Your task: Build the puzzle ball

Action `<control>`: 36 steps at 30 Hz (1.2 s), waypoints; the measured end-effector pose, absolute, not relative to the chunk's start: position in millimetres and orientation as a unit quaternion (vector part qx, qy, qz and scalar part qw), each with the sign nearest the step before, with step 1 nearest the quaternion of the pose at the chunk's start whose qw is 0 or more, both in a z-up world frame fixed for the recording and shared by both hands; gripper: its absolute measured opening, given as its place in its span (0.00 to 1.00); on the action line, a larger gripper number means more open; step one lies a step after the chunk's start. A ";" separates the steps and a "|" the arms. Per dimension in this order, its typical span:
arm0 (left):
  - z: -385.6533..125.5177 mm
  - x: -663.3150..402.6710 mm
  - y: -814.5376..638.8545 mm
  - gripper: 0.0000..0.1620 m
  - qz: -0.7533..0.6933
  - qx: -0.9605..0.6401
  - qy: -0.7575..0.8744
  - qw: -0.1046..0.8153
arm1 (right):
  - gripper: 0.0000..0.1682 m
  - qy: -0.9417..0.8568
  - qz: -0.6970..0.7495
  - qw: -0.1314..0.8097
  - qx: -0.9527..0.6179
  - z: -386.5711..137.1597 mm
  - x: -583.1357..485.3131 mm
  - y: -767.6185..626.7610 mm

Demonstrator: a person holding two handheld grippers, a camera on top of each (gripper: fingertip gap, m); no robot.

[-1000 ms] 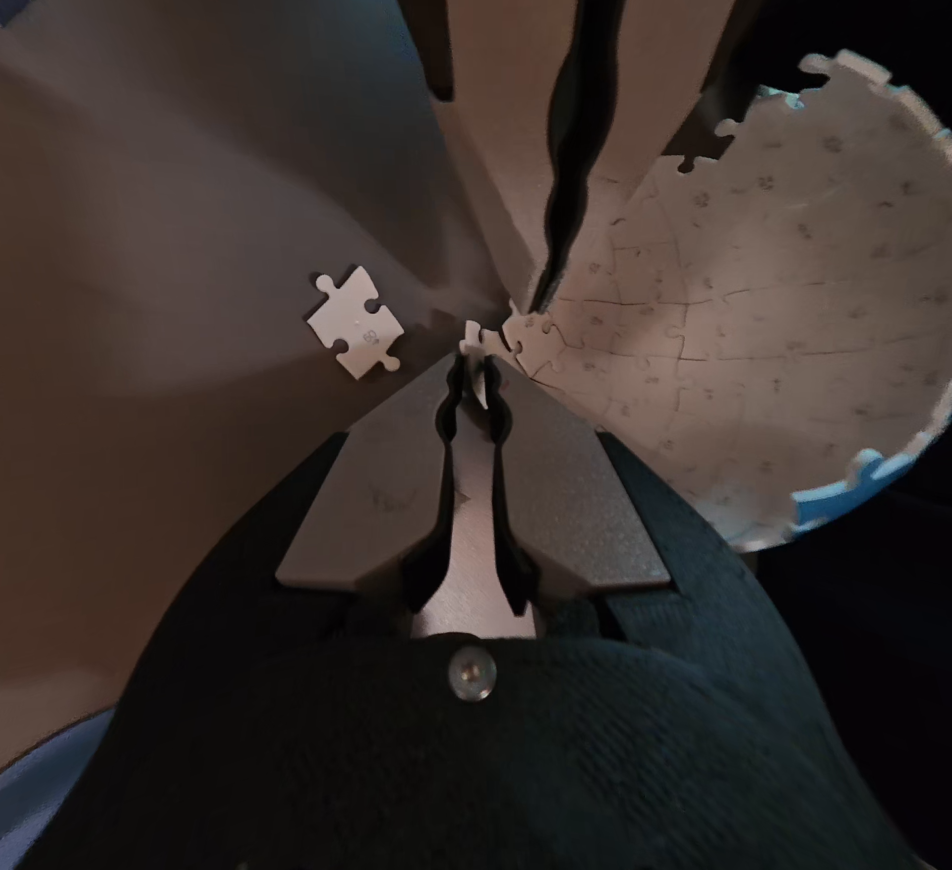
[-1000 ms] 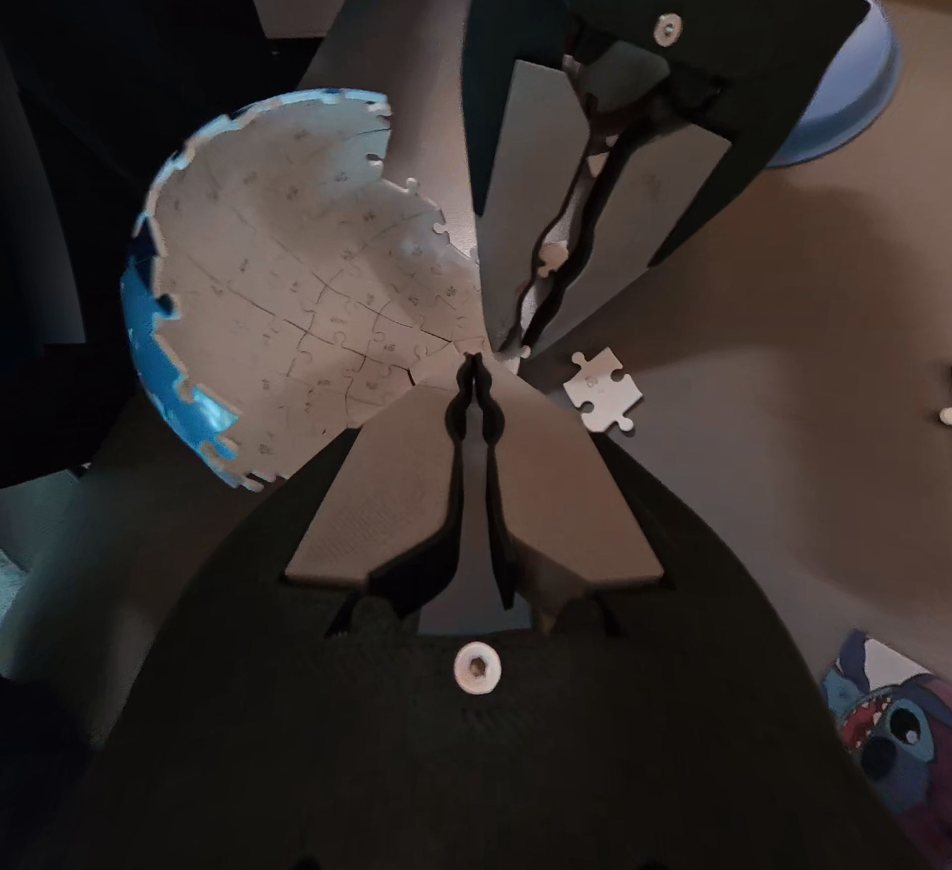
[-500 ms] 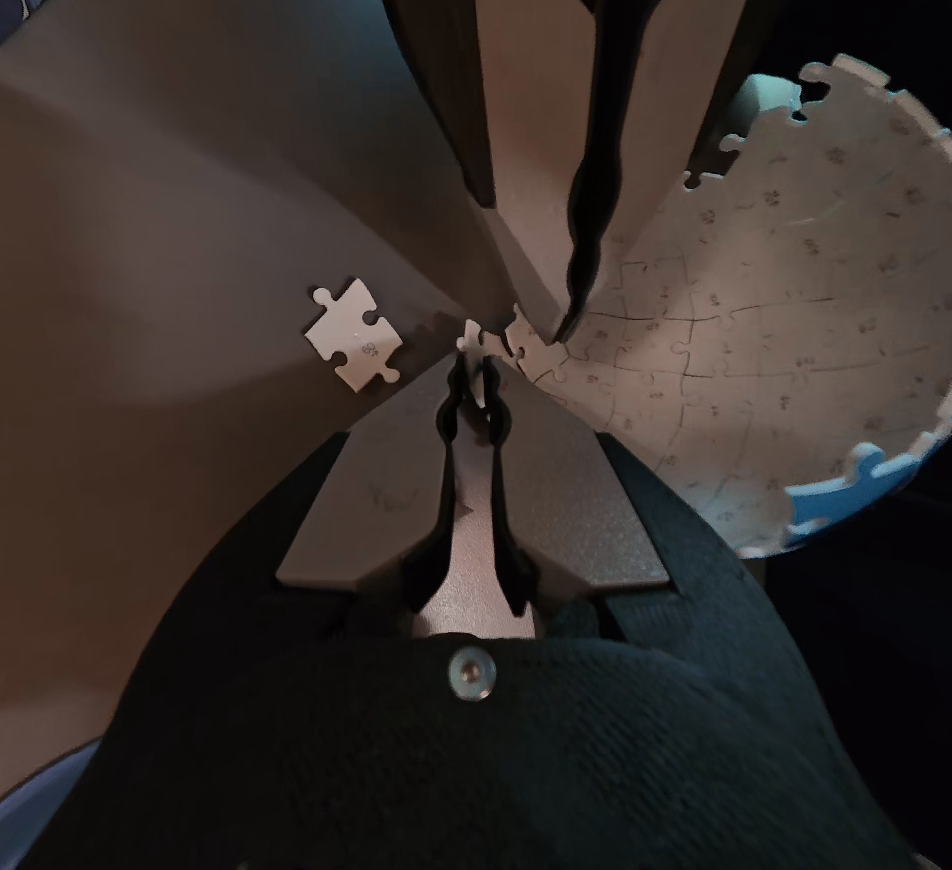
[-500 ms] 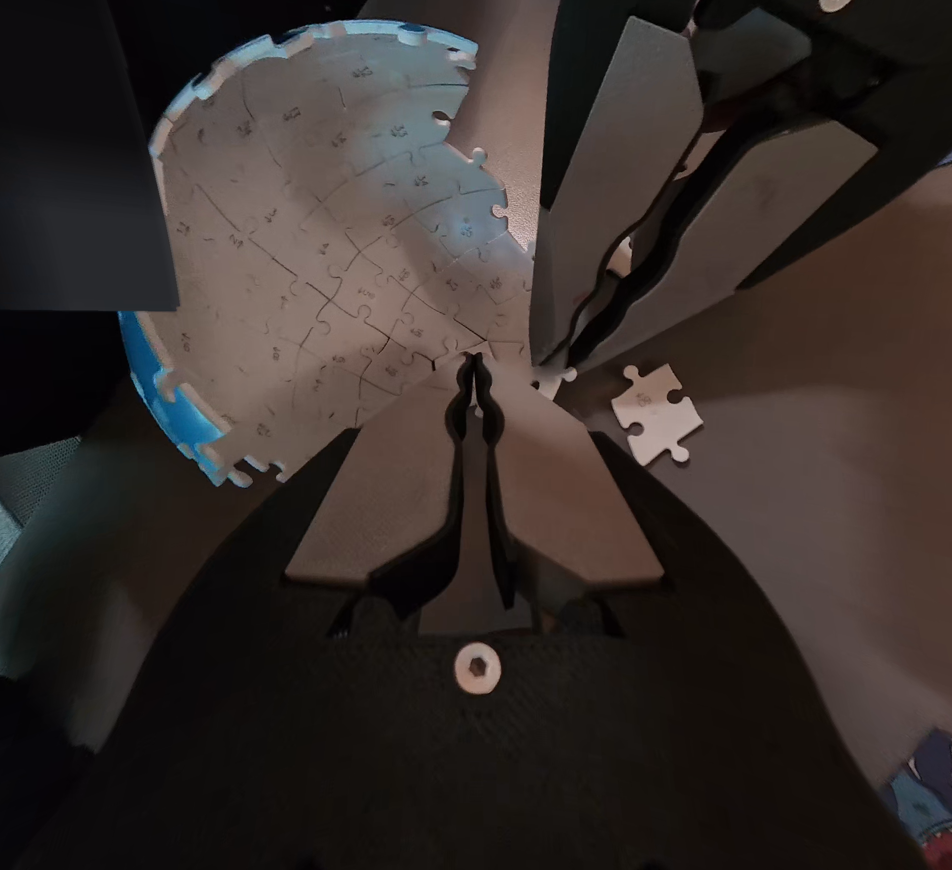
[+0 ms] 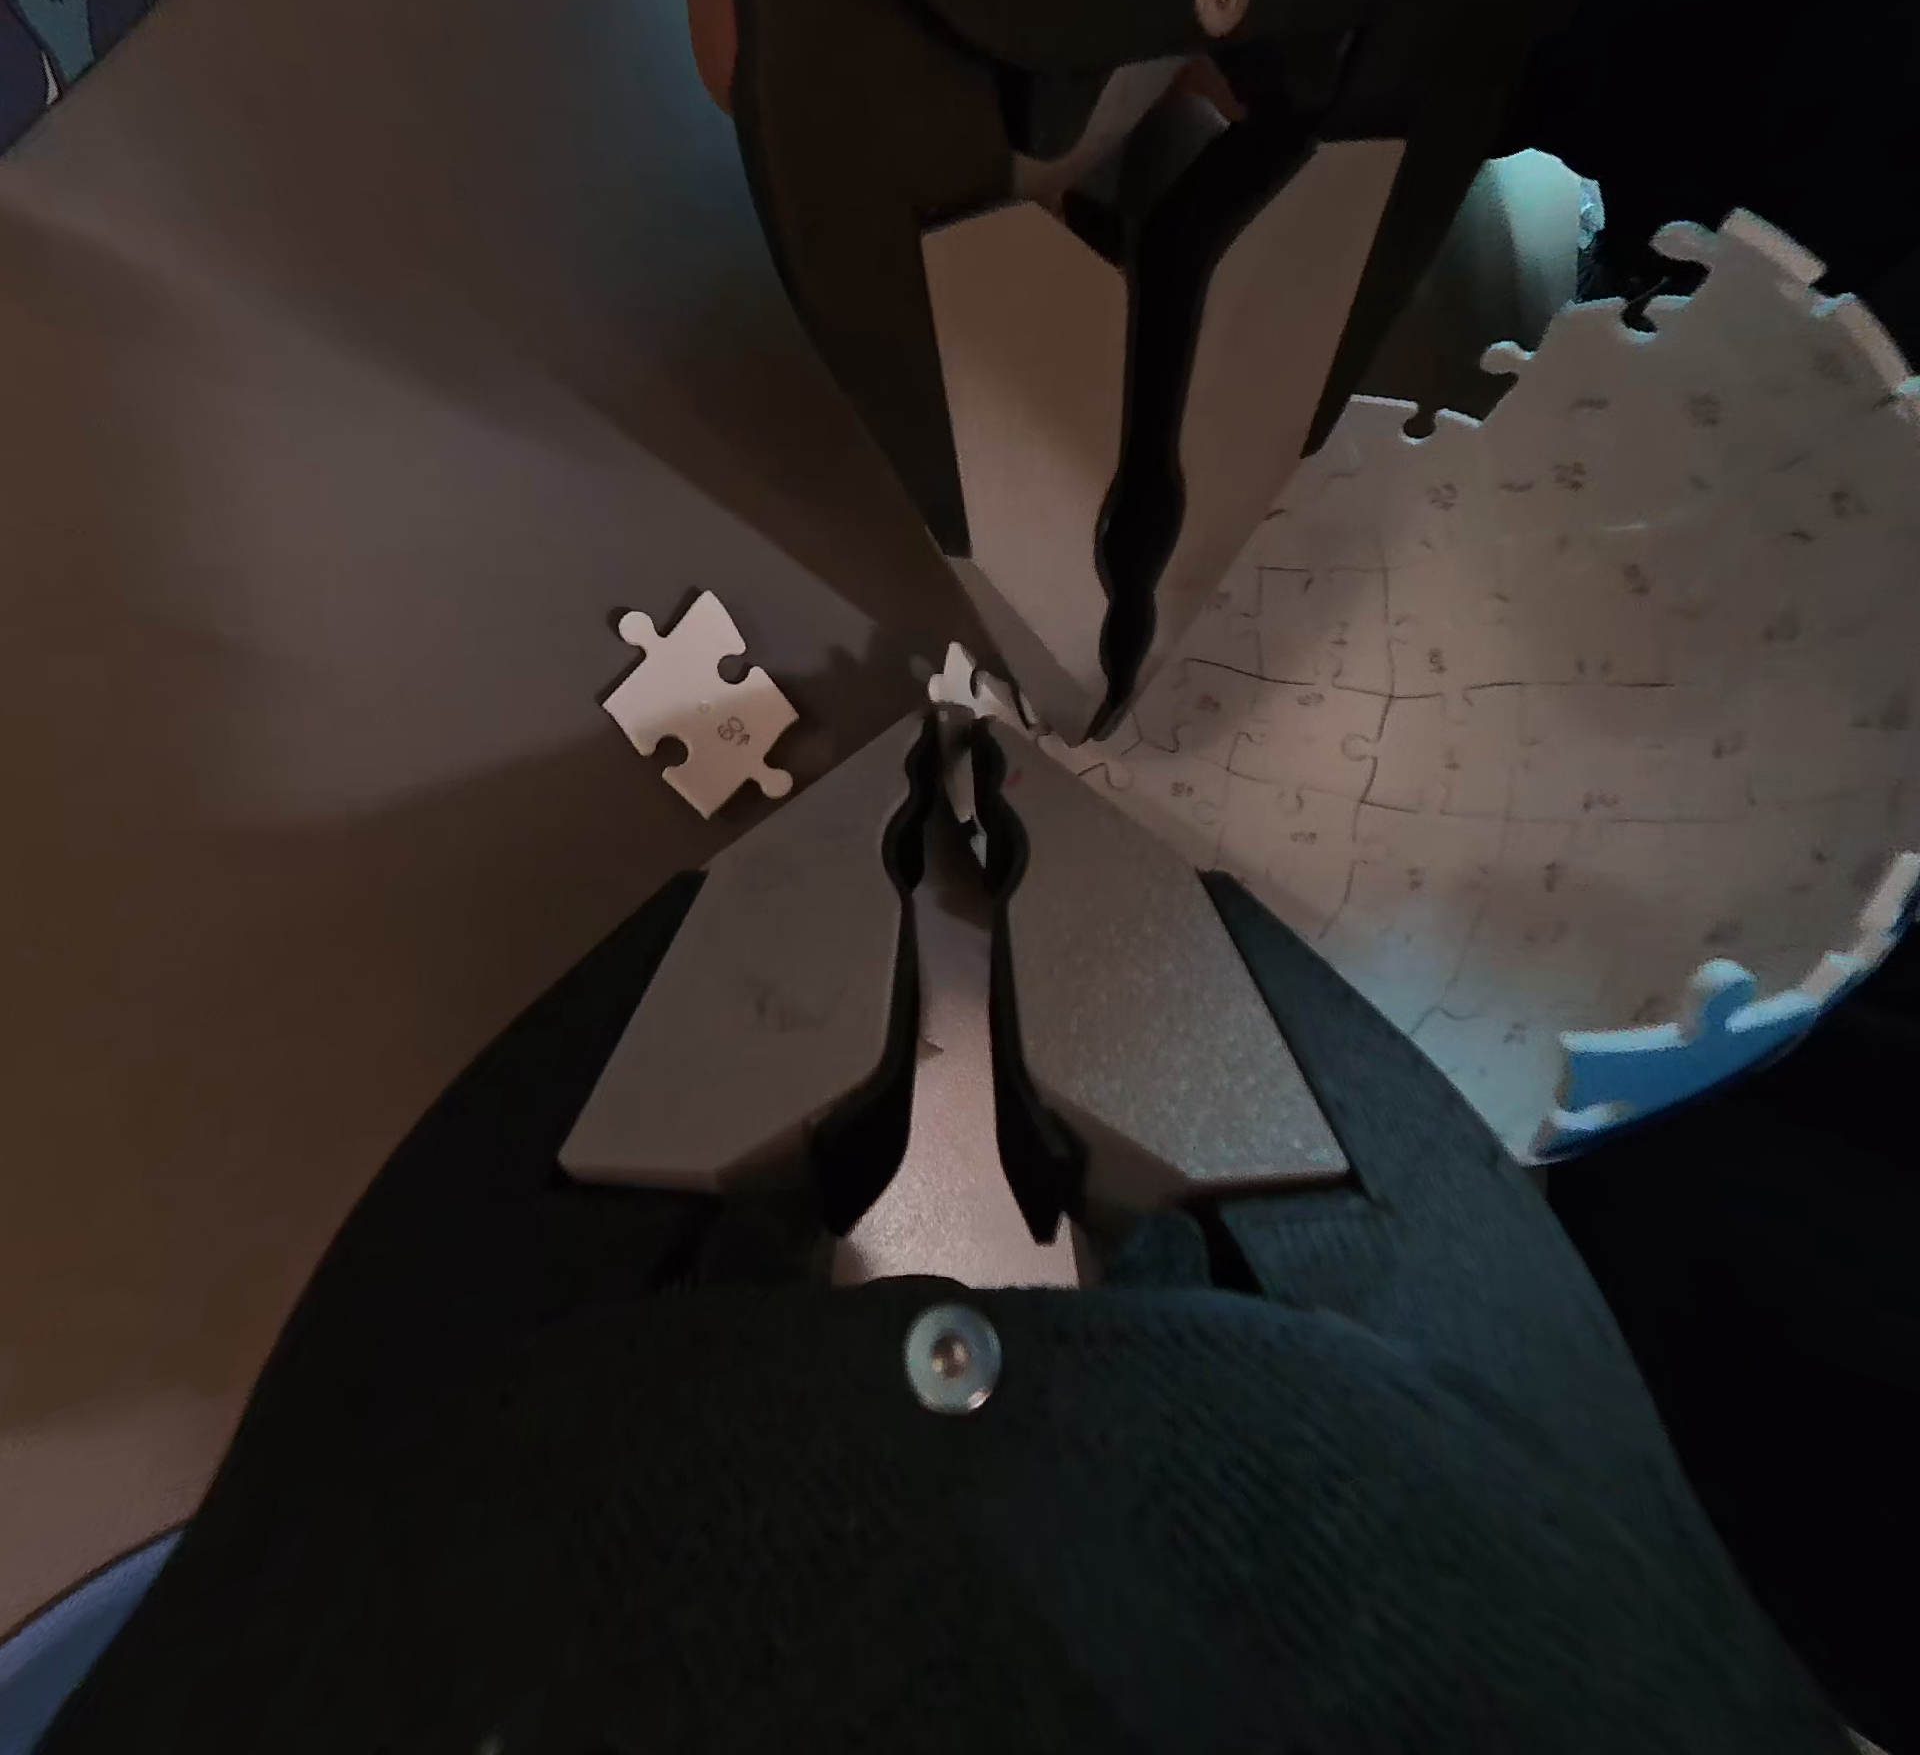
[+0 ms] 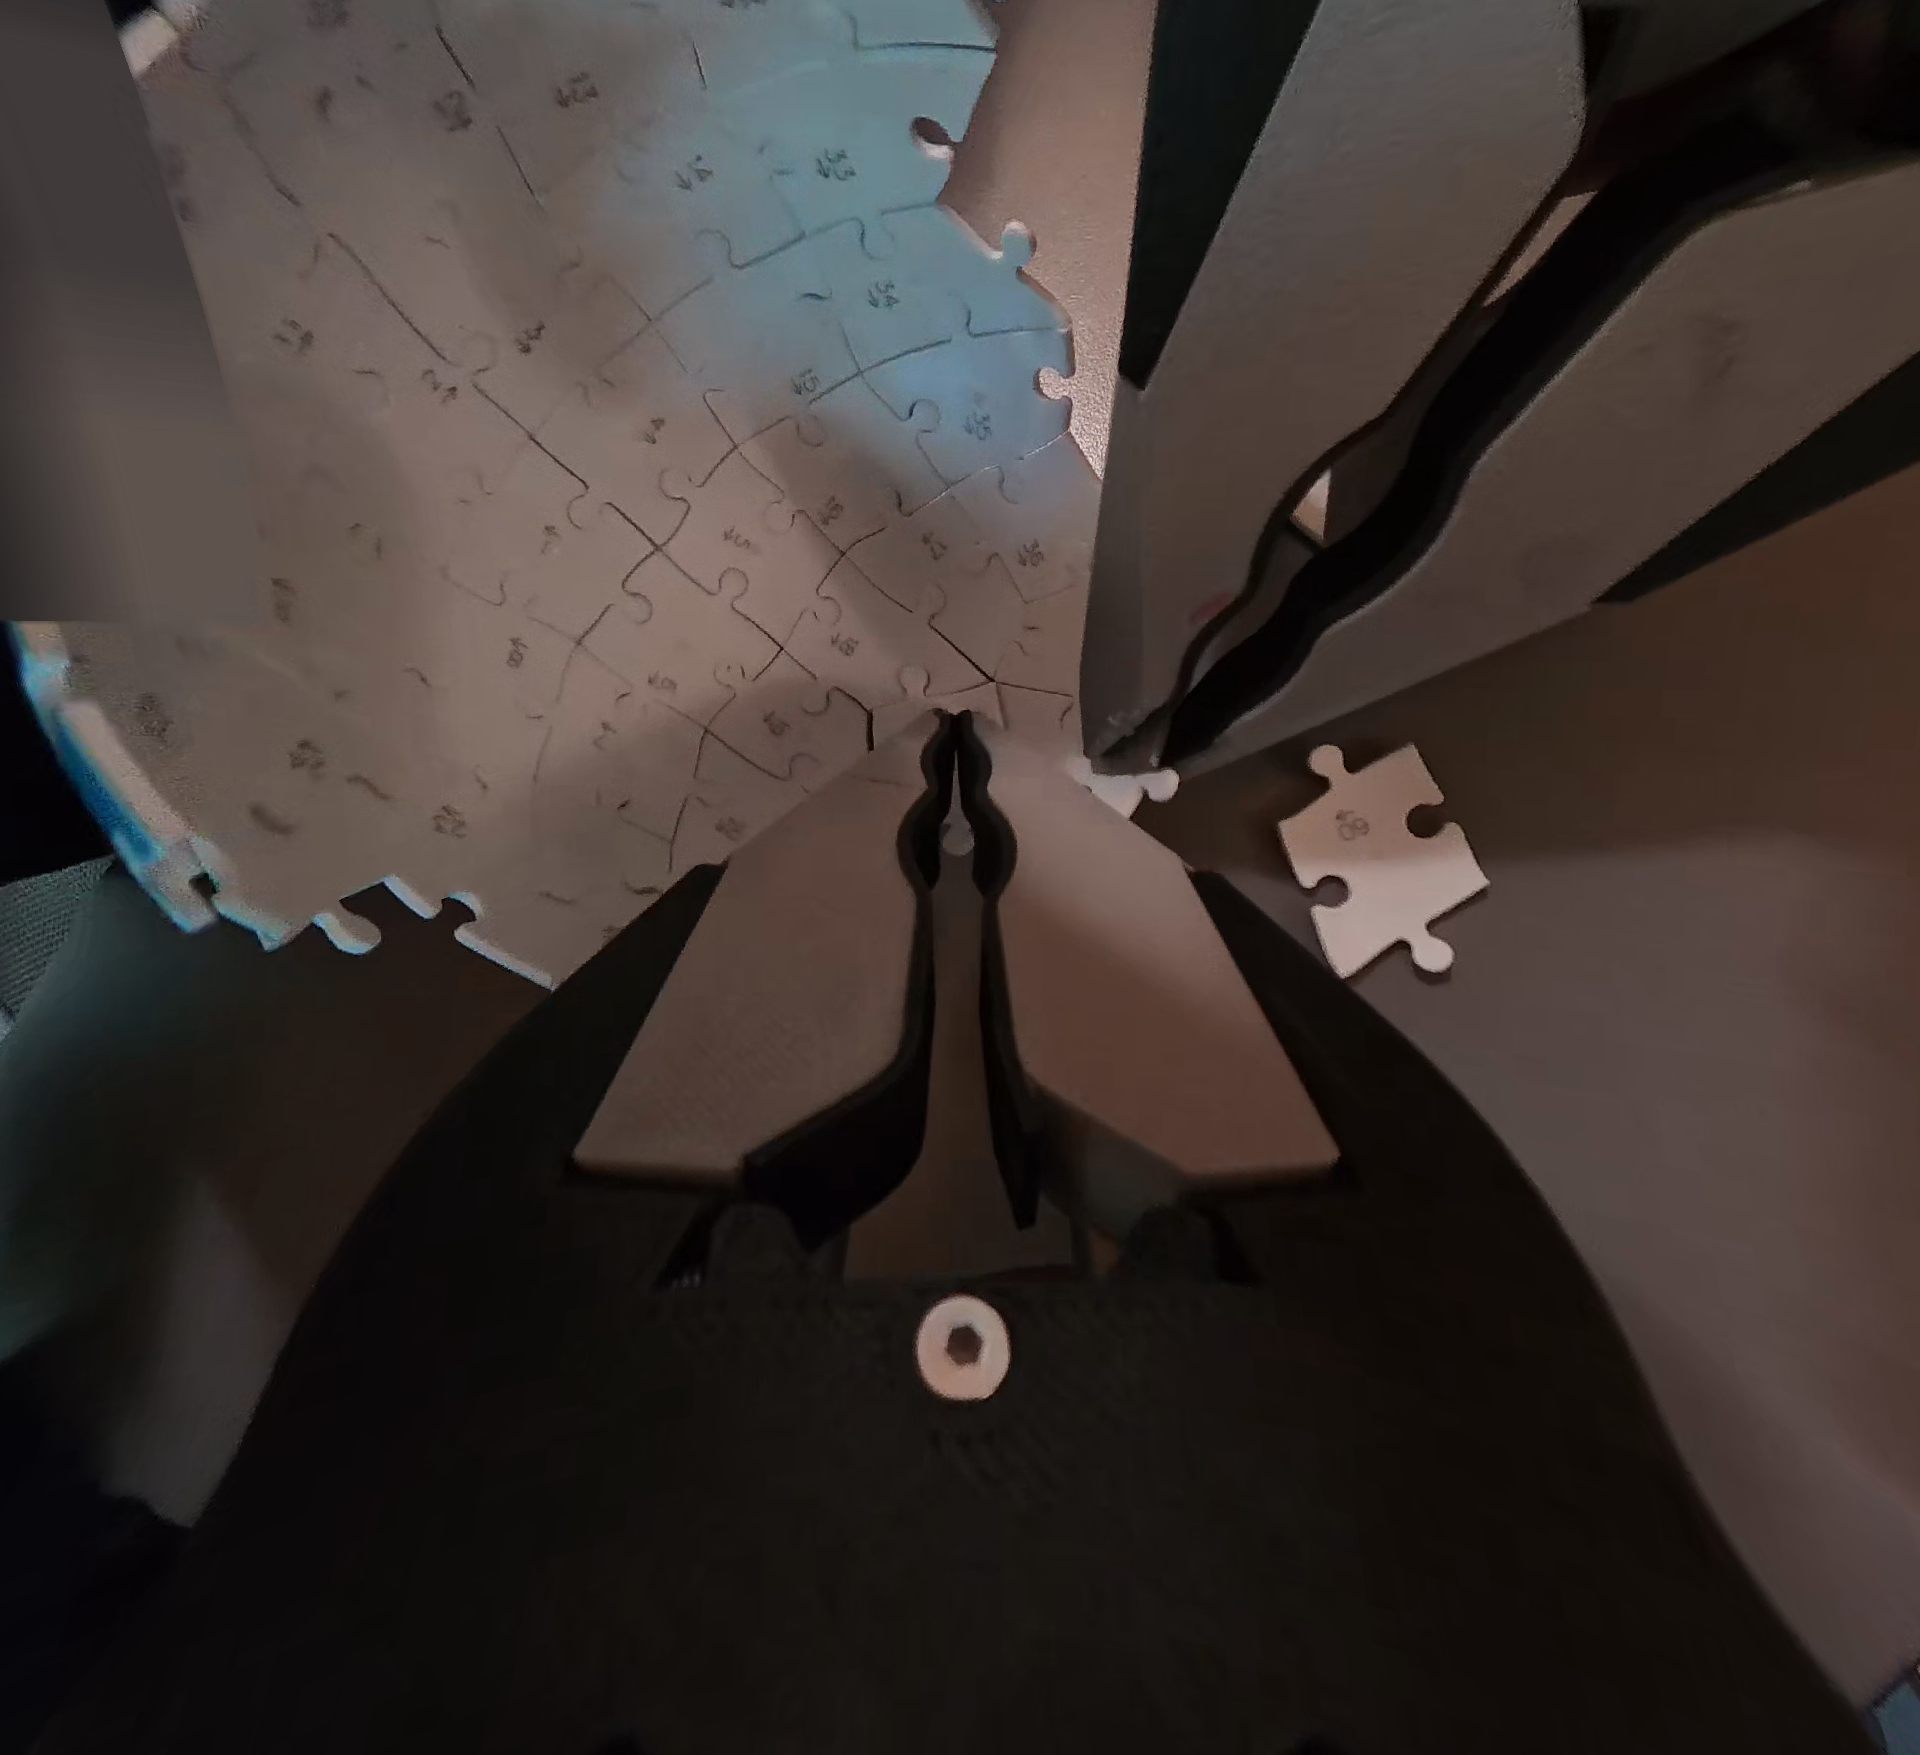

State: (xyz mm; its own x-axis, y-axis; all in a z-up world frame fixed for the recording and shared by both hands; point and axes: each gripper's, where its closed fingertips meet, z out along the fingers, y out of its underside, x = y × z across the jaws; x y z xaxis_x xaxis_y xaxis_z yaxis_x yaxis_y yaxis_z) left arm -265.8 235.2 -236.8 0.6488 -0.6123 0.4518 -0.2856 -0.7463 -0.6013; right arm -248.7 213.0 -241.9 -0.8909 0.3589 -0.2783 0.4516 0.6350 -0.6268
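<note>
- Puzzle ball (image 6: 582, 375): half-built shell, white inside up, blue outside, raised above counter (image 5: 312, 458), rim pinched at fingertips of right gripper (image 6: 958, 718), fully closed on it.
- Likely light, thin, flexing at seams; best gripped at rim, gently.
- Left gripper (image 5: 961, 749) clamped on small white piece (image 5: 958, 671), beside that rim.
- Spare piece (image 5: 707, 703) flat on counter nearby.

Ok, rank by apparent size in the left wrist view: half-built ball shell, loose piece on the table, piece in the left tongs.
1. ball shell
2. loose piece
3. held piece, mostly hidden by the left tongs, so unsure.
</note>
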 end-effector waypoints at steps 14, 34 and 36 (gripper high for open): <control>-237.7 -265.3 237.6 0.02 -0.336 -0.873 0.253 0.246 | 0.00 0.902 -0.372 0.043 0.215 -234.6 -251.6 213.4; -239.1 -263.9 238.5 0.02 -0.337 -0.874 0.253 0.244 | 0.00 0.921 -0.334 -0.007 0.202 -245.0 -254.3 216.6; -238.9 -263.7 238.6 0.02 -0.337 -0.873 0.253 0.243 | 0.00 0.921 -0.333 -0.009 0.201 -245.1 -254.3 216.4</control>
State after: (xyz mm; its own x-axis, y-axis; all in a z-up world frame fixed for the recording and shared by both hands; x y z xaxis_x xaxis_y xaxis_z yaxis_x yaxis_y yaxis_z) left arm -263.7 238.6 -238.9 0.6441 -0.6063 0.4665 -0.2781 -0.7536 -0.5956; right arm -254.3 216.4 -245.1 -0.9194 0.3752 -0.1180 0.3639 0.6973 -0.6175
